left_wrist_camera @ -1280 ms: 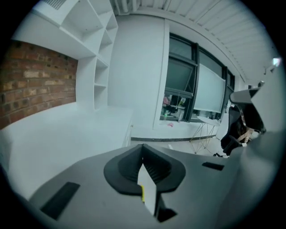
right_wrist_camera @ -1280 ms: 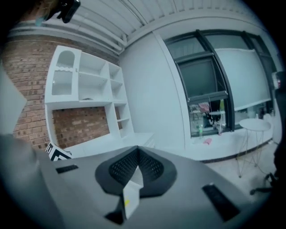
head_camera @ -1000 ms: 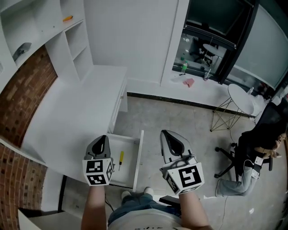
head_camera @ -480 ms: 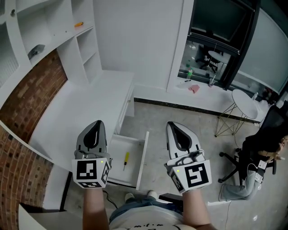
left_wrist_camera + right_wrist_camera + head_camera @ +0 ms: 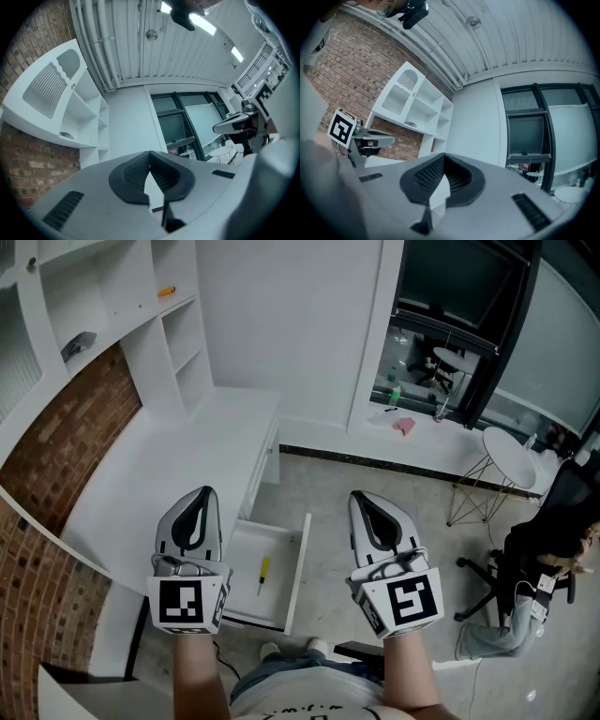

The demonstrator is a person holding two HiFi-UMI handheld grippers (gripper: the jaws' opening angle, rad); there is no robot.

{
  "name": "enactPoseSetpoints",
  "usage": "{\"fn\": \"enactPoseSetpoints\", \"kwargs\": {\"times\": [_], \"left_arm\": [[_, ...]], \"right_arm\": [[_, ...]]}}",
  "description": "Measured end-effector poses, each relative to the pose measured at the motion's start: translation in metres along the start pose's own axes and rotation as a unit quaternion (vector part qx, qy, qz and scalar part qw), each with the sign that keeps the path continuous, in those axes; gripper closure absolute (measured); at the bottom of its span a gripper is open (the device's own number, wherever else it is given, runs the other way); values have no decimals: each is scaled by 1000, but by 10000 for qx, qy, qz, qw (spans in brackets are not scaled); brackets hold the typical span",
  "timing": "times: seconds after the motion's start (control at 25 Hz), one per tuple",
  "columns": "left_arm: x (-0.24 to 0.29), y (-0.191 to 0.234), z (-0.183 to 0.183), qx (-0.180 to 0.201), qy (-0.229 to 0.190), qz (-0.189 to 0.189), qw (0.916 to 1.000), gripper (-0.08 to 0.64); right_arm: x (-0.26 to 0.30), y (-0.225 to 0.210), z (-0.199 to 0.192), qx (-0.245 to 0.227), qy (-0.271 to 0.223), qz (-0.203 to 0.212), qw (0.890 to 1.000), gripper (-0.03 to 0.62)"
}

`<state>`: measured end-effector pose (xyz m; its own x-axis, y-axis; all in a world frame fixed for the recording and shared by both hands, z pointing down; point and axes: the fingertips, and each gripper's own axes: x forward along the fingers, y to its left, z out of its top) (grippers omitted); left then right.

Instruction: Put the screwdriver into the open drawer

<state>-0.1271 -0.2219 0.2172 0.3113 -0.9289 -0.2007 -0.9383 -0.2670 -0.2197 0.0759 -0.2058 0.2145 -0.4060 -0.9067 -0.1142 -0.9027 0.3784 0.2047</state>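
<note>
The screwdriver [image 5: 263,574], with a yellow handle, lies inside the open white drawer [image 5: 299,563] that is pulled out of the desk. My left gripper [image 5: 201,494] hangs in the air to the left of the drawer, above the desk's near edge, shut and empty. My right gripper [image 5: 362,499] hovers to the right of the drawer over the floor, also shut with nothing in it. In the left gripper view the left gripper [image 5: 150,154] points roughly level at the wall, as does the right gripper [image 5: 444,158] in the right gripper view. Both are well clear of the screwdriver.
A white desk [image 5: 169,474] runs along the brick wall, with white shelves [image 5: 173,343] above it. A round white table [image 5: 511,451] and a black office chair [image 5: 548,521] stand on the floor at the right. My own legs [image 5: 281,676] are below the drawer.
My left gripper has risen and drifted left, off the drawer, so the screwdriver shows fully. The right gripper has risen a little. Both stayed shut.
</note>
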Motion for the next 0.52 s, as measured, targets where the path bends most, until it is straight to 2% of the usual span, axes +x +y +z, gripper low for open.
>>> {"fn": "enactPoseSetpoints", "kwargs": {"times": [0.12, 0.32, 0.52], "left_arm": [[0, -1, 3, 87, -70, -67, 9999, 546], [3, 0, 0, 159, -65, -110, 9998, 546], [9, 3, 1, 201, -106, -116, 9997, 546]], "right_arm": [[0, -1, 1, 61, -1, -48, 10000, 584], [4, -2, 0, -12, -146, 101, 9998, 584], [12, -9, 1, 46, -25, -81, 10000, 584]]}}
